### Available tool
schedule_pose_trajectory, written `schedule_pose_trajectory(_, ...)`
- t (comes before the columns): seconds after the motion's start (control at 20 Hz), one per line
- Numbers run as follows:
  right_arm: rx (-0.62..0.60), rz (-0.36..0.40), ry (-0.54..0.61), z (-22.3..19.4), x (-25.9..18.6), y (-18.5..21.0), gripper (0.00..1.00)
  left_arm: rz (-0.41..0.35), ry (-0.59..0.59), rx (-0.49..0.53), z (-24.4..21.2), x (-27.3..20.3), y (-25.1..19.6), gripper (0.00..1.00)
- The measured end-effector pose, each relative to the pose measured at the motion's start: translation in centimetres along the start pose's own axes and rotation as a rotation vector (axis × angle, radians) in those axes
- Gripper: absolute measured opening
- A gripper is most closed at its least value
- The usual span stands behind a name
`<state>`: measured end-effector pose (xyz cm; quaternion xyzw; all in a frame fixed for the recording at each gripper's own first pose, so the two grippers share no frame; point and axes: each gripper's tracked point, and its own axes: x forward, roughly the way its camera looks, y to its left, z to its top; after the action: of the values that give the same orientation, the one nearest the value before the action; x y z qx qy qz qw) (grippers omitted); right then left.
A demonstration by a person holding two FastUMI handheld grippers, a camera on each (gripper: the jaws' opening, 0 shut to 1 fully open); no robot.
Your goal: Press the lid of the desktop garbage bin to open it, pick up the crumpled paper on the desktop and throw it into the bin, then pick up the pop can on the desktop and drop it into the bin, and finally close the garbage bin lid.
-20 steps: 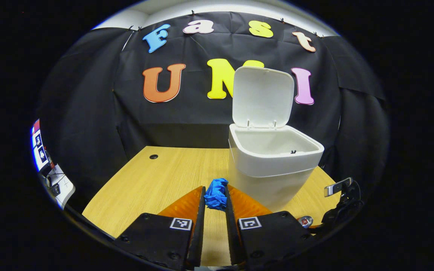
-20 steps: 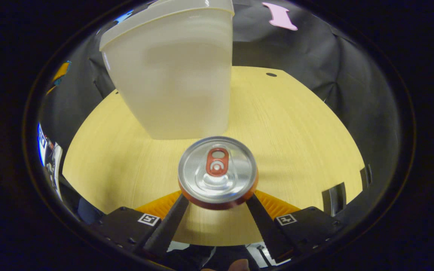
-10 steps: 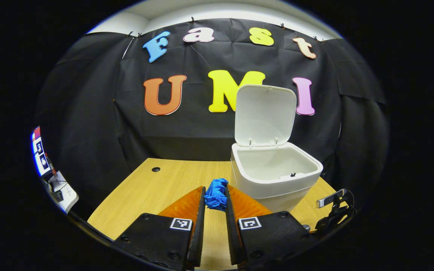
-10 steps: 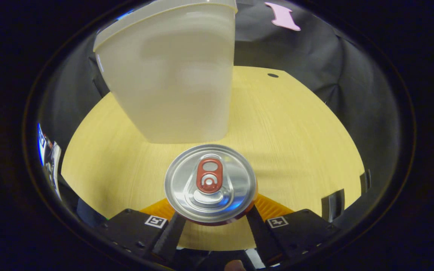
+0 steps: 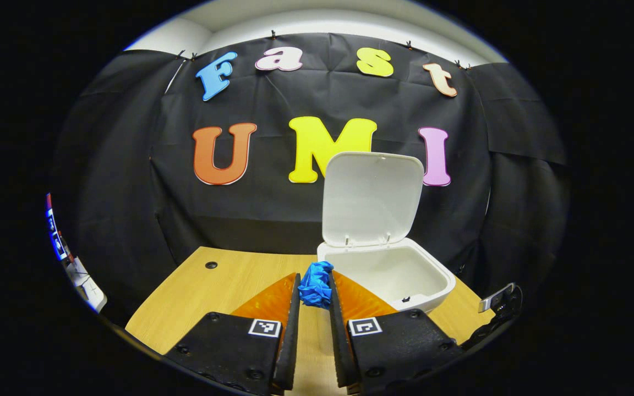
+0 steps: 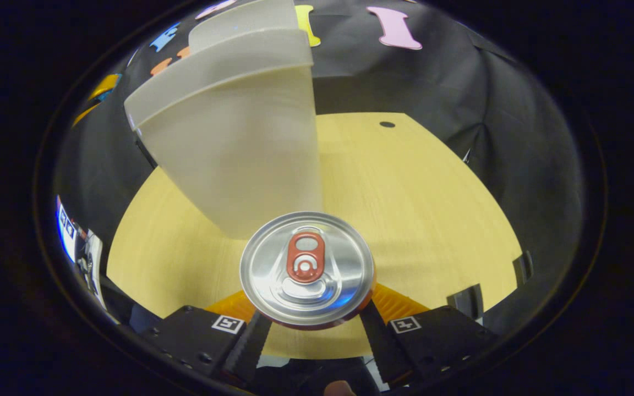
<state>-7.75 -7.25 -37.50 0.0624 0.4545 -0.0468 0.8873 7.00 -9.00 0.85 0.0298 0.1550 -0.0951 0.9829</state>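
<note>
— While the lid stands upright behind the bin, where's the paper?

— Crumpled paper, blue, pinched between the left tongs. Both fingers press on it near their tips. It hangs above the surface, just left of the bin's near rim, not yet over the mouth.

— So which step?

— Paper carry, I'd judge. Lid step done: bin open, inside looks bare as far as the left gripper view reaches. Drop not made.

— Right side?

— Right tongs spread around the pop can, one finger on each side of the can body under its top rim. Can is upright, seen from above, tab showing. Can't tell whether the fingers press on it or only flank it, or whether its base is off the surface. Bin wall sits just beyond the can, forward of the tongs and to their left.

— Next move?

— Left tongs need to travel forward and to their right until the paper sits over the opening, clear of the rim and short of the raised lid, then spread. Paper is light and may cling to a pad; release well inside the rim. Can waits its turn; right tongs should stay out of the left's path.
</note>
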Motion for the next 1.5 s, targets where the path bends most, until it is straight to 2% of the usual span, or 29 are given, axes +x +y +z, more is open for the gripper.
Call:
schedule_pose_trajectory(0.3,0.023,-0.019,-0.084,3.2,-2.5,-1.8,0.81,-0.055,-0.009,0.002,1.8,3.3,-3.4,0.31)
schedule_pose_trajectory(0.7,0.028,-0.056,-0.134,6.2,-4.5,-4.1,0.81,-0.050,0.060,-0.019,0.4,7.3,-4.4,0.35)
schedule_pose_trajectory(0.8,0.031,-0.050,-0.144,6.7,-4.8,-4.2,0.81,-0.053,0.078,-0.014,0.0,7.8,-4.8,0.45)
schedule_pose_trajectory(0.9,0.022,-0.046,-0.149,6.9,-4.9,-4.3,0.81,-0.042,0.076,-0.008,-0.1,7.9,-4.8,0.66)
schedule_pose_trajectory(1.0,0.015,-0.047,-0.142,6.8,-4.7,-4.2,0.81,-0.025,0.076,-0.003,-0.3,7.8,-4.4,0.76)
schedule_pose_trajectory(1.05,0.012,-0.050,-0.137,6.7,-4.7,-4.3,0.81,-0.009,0.074,0.000,-0.1,7.7,-4.1,0.78)
schedule_pose_trajectory(1.1,0.012,-0.050,-0.132,6.7,-4.6,-4.2,0.81,0.007,0.078,0.005,-0.2,7.7,-3.8,0.88)
schedule_pose_trajectory(1.2,0.004,-0.050,-0.133,6.8,-4.4,-4.2,0.82,-0.008,0.083,0.005,-0.5,7.8,-4.0,1.00)
schedule_pose_trajectory(1.5,-0.056,-0.074,-0.146,8.7,-6.6,-5.0,0.81,-0.020,0.035,0.028,0.6,6.6,-3.2,1.00)
